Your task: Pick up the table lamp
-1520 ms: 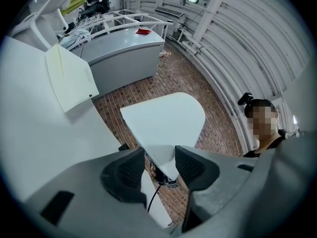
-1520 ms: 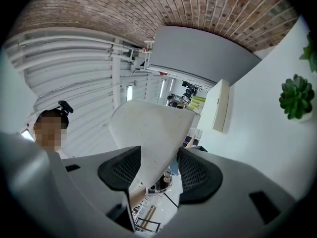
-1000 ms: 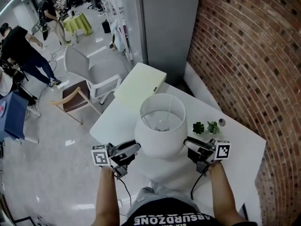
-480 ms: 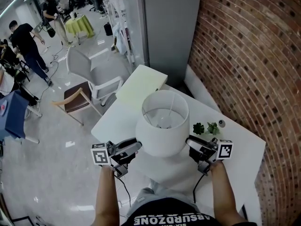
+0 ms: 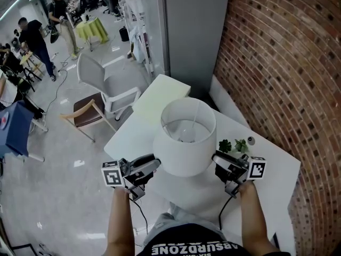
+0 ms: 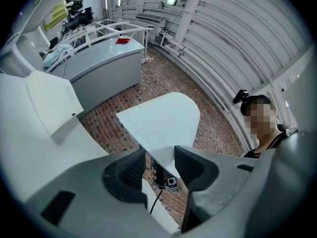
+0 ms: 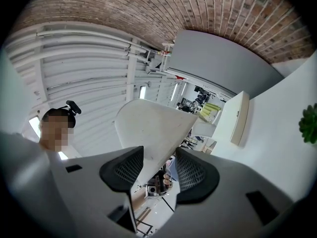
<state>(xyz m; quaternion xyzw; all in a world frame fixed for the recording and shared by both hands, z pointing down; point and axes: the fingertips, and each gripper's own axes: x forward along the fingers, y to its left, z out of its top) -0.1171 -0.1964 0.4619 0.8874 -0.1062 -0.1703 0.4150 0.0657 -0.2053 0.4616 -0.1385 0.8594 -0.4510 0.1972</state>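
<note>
The table lamp's white drum shade [image 5: 184, 143] hangs above the white table [image 5: 277, 169], seen from over its open top; the base beneath it is hidden. My left gripper [image 5: 152, 164] is shut on the shade's lower rim at its left side. On the opposite side my right gripper [image 5: 217, 159] is shut on the rim too. In the left gripper view the shade's wall [image 6: 163, 123] runs down between the dark pads [image 6: 130, 170] of the left gripper [image 6: 161, 165]. The right gripper view shows the shade [image 7: 151, 128] wedged the same way in the right gripper [image 7: 159, 167].
Two small green plants [image 5: 233, 144] stand on the table just right of the shade. A cream flat box [image 5: 160, 97] lies at the table's far end. A brick wall [image 5: 282, 63] borders the right, a grey pillar [image 5: 194, 31] stands behind, chairs [image 5: 104, 84] and people are at the left.
Both grippers have risen together with the lamp held between them; the shade now sits higher and looks larger in the head view. The grip on both sides is unchanged.
</note>
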